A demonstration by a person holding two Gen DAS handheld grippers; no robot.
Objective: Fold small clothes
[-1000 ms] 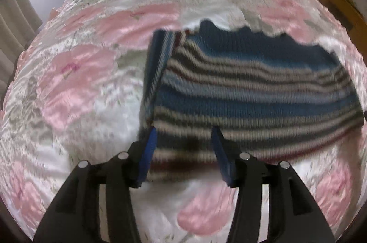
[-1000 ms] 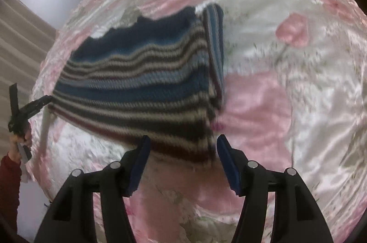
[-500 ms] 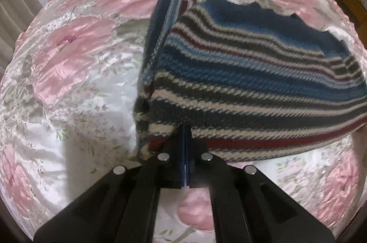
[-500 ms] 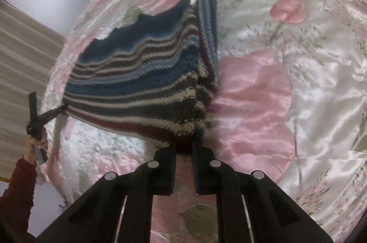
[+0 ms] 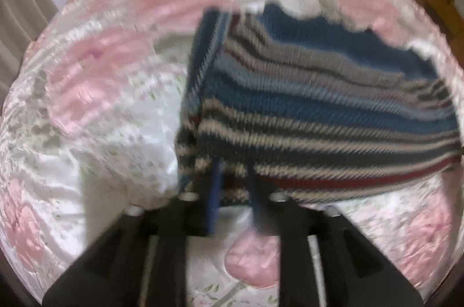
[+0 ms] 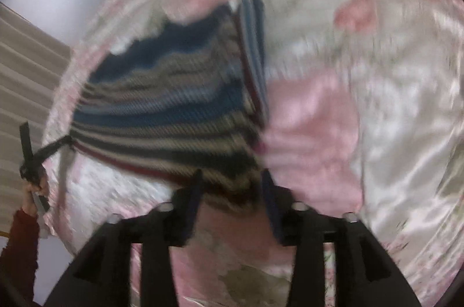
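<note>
1. The left gripper (image 5: 233, 188) has its jaws slightly apart, with the hem of the striped knit sweater (image 5: 319, 110) lying in the gap between them; blur hides whether they press on the cloth.
2. The right gripper (image 6: 230, 196) has its jaws clearly apart, one on each side of the sweater's near corner, with knit bunched between them.
3. The striped knit sweater (image 6: 174, 110) lies folded on a bed covered by a shiny white bedspread (image 5: 101, 133) with big pink flowers. One folded edge stands up as a narrow band along its side.
4. In the right wrist view, the left gripper shows at the far corner of the sweater (image 6: 46, 153), held by a hand (image 6: 34, 191) in a dark red sleeve (image 6: 21, 243).
5. Both views are smeared by motion, so fine detail of the knit and the jaws is soft.
6. A beige curtain (image 6: 23, 69) hangs beyond the bed.
</note>
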